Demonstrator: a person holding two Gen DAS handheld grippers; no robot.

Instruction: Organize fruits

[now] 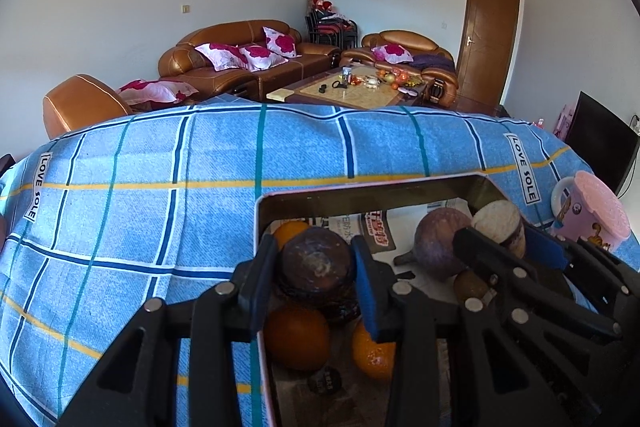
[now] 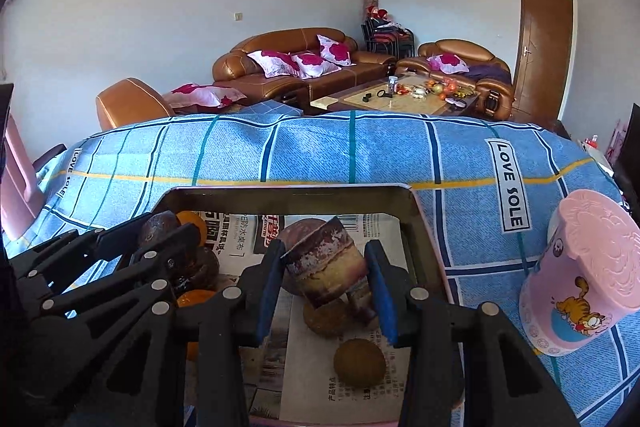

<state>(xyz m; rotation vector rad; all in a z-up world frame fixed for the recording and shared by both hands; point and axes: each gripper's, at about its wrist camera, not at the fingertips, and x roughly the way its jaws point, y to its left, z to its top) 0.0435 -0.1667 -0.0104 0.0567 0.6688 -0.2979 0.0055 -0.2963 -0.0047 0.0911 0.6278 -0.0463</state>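
- Left gripper (image 1: 314,269): closed on a dark round fruit (image 1: 316,265), the blue pads pressing both of its sides; it holds the fruit over the left end of the tray (image 1: 400,183)
- Right gripper (image 2: 326,267): closed on a cut root piece (image 2: 326,265) with a banded brown skin and a pale cut face; it holds the piece over the right half of the tray
- Tray: a shallow metal tin lined with newspaper (image 2: 236,233), standing on the table under a blue checked cloth (image 1: 160,167)
- Contents, left end: oranges (image 1: 296,337) and further dark fruits lie close together below the left gripper
- Contents, right half: a round purple-brown root (image 1: 438,243) and a small brown round fruit (image 2: 359,363) rest on the newspaper, apart from the orange group
- Nearby item: a pink lidded cup (image 2: 580,271) stands on the cloth just right of the tray; it appears unrelated to the task
- Progress, as a judgement: sorting is partly done; like items are already grouped by side
- Remaining, as a judgement: both held items need a resting place in the tray, each with its own kind; no loose fruit is visible on the cloth outside the tray
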